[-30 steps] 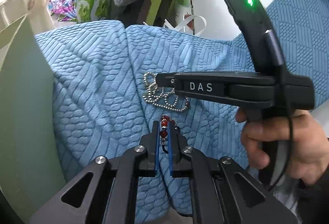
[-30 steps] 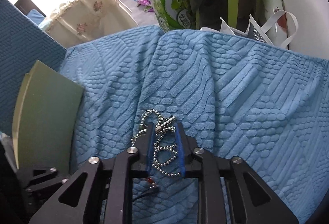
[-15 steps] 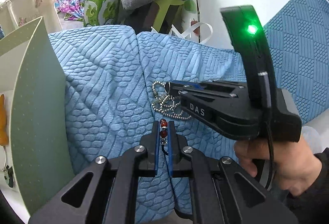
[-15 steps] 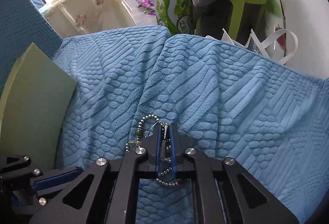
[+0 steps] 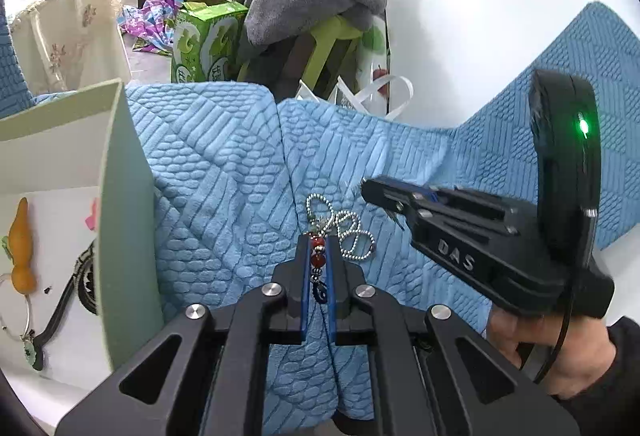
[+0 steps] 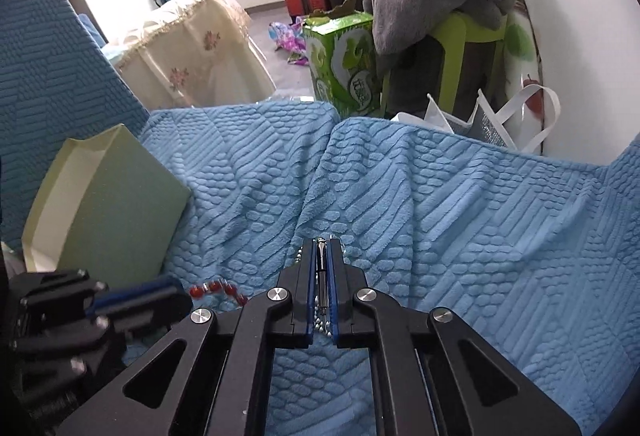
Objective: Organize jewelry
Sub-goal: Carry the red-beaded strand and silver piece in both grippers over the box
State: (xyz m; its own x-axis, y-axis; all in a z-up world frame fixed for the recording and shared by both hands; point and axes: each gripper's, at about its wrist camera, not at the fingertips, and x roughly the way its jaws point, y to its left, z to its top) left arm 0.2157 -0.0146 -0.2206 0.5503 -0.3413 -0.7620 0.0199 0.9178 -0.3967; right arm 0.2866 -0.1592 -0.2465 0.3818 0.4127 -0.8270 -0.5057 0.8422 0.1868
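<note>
A red bead bracelet [image 5: 317,251] is pinched between the blue pads of the left gripper [image 5: 317,256] at the centre of the left wrist view, with a dark charm hanging below the beads. Just beyond it, slightly right of centre, a silver ball chain [image 5: 349,232] lies looped on the blue blanket [image 5: 224,203], and a few of its loops appear tangled around the top of the bracelet. In the right wrist view, the metal clasp end of that chain is clamped between the closed pads of the right gripper [image 6: 321,268] at lower centre, with beads of chain trailing down between the fingers; the red beads are seen at lower left beside the other tool.

The step in hand is judged to be separating the two pieces. It is best done by drawing the grippers apart slowly and low over the blanket, so that loops slide free rather than tighten. Both grips should be kept firm, since a thin chain can slip from flat pads. If resistance is felt, the pull should be eased and the angle changed.

A pale green box [image 5: 120,195] stands open at the left edge of the left wrist view, with an orange gourd charm [image 5: 22,248] and a dark cord already inside; it is probably where each piece is to be laid once freed, one at a time.
</note>
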